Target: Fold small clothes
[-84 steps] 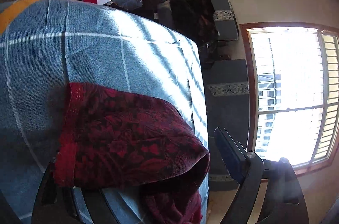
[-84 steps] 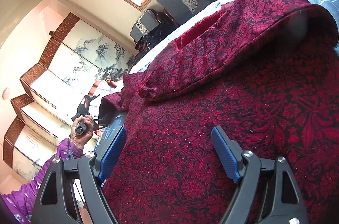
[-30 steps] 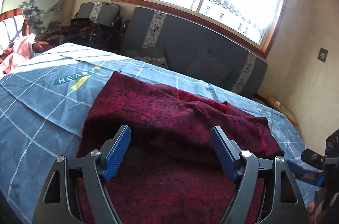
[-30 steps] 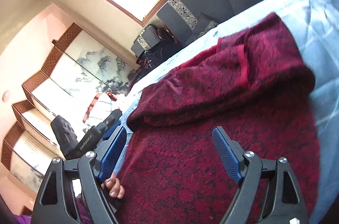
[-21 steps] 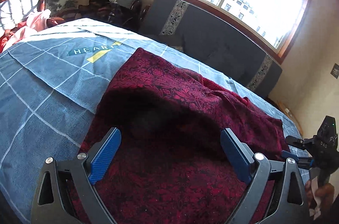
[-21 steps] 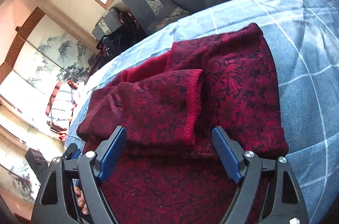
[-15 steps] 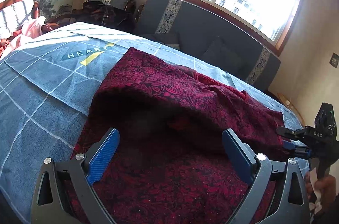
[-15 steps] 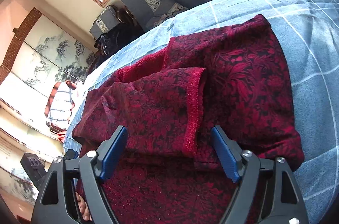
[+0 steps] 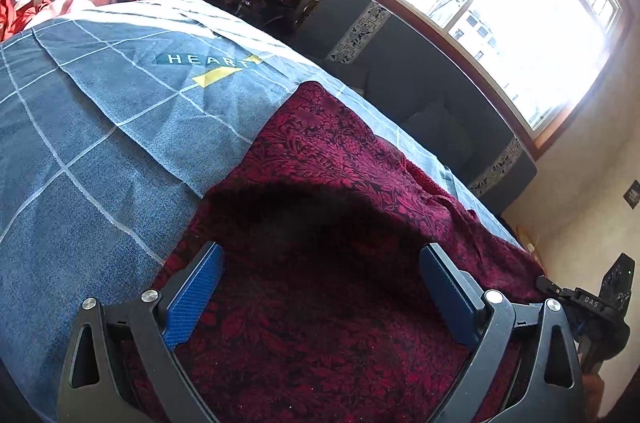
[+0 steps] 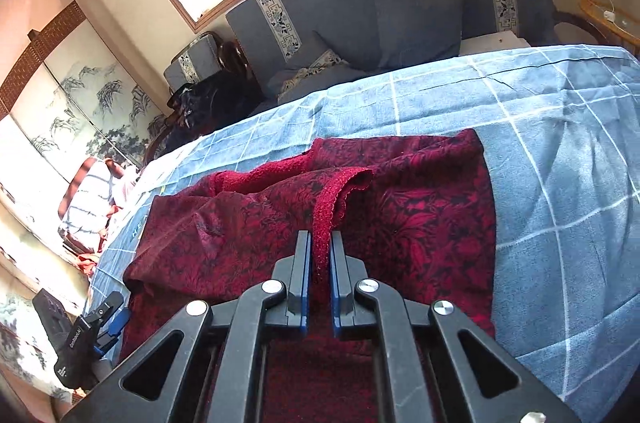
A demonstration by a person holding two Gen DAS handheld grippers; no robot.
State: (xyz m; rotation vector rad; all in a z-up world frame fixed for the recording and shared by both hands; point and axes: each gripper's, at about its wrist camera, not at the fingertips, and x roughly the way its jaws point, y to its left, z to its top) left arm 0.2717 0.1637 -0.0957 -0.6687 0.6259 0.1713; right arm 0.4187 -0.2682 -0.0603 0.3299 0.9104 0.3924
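right gripper (image 10: 320, 243) is closing on the cuff (image 10: 326, 211) mid-frame, left gripper (image 9: 320, 287) gapes empty over the sweater (image 9: 340, 323), so I'd grip deep before lifting.

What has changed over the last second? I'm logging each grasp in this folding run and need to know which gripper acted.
The right gripper moved in over the red floral garment and its jaws are closing on the sleeve's knitted cuff edge, which now stands pinched between them. The left gripper opened wider and dropped closer to the garment, gripping nothing. The garment stays folded on the blue checked sheet.
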